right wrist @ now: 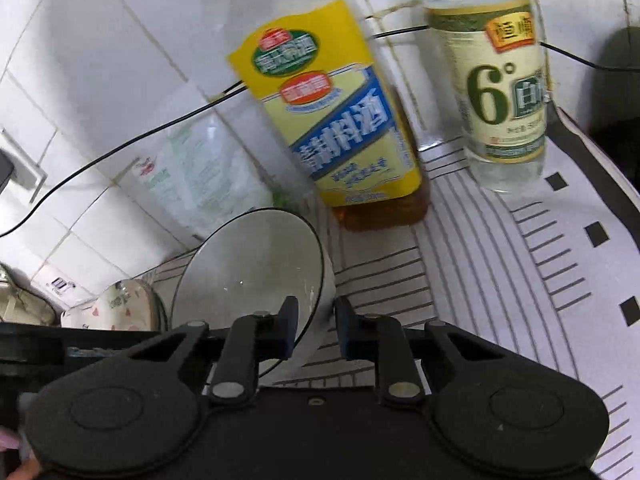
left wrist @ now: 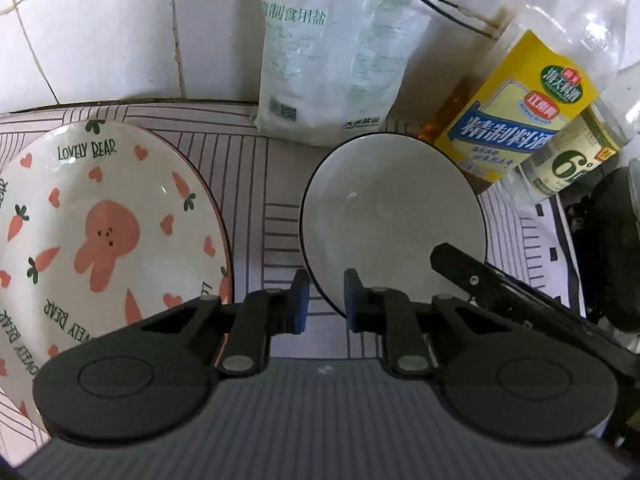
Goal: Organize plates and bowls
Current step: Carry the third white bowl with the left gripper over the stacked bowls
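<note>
A white bowl with a black rim (left wrist: pixel 394 216) sits on the striped mat; it also shows in the right wrist view (right wrist: pixel 256 272). My left gripper (left wrist: pixel 326 300) straddles the bowl's near-left rim, with a gap still between pad and rim. My right gripper (right wrist: pixel 316 330) straddles the bowl's right rim, jaws apart, and shows in the left wrist view as a black arm (left wrist: pixel 472 276). A white plate with a pink bear and carrots (left wrist: pixel 100 232) lies to the left; it also shows in the right wrist view (right wrist: pixel 120 304).
A bag of salt (left wrist: pixel 328 52) leans on the tiled wall. A yellow-labelled cooking wine bottle (right wrist: pixel 340 120) and a vinegar bottle (right wrist: pixel 504 92) stand close behind the bowl. A black cable (right wrist: pixel 120 144) runs along the wall. A dark object (left wrist: pixel 612 248) lies at the right.
</note>
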`<action>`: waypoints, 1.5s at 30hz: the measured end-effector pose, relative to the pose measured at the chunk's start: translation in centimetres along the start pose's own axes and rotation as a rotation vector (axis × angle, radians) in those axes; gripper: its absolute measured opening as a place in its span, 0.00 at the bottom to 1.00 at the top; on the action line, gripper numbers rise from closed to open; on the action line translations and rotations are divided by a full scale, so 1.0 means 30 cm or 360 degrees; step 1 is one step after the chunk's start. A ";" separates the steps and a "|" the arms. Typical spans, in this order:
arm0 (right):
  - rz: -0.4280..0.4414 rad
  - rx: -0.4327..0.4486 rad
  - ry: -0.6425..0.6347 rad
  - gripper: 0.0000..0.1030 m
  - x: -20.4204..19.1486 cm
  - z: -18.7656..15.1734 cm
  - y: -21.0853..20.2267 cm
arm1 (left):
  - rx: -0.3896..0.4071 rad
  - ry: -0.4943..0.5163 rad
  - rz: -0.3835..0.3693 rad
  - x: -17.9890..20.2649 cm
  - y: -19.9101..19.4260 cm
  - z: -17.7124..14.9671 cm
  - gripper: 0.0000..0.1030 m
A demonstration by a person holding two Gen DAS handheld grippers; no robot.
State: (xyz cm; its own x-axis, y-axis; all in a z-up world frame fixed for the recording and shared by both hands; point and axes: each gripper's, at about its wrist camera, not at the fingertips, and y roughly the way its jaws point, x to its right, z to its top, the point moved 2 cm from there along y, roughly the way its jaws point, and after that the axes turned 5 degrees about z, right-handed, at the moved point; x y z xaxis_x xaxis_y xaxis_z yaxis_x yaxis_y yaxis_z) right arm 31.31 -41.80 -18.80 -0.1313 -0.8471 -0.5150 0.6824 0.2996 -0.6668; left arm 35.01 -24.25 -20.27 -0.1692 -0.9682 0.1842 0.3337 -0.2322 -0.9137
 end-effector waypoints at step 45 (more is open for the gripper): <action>0.0102 -0.0181 -0.0120 0.19 -0.372 -0.234 -0.402 | -0.0065 0.0073 0.0152 -0.180 -0.596 -0.298 0.15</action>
State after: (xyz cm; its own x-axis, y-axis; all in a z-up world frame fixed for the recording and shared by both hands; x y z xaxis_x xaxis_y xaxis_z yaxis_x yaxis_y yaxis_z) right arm 19.49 -32.89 -8.79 -0.0329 -0.8539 -0.5194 0.6009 0.3983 -0.6930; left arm 21.68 -14.03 -8.18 -0.1809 -0.9803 0.0796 0.3124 -0.1341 -0.9404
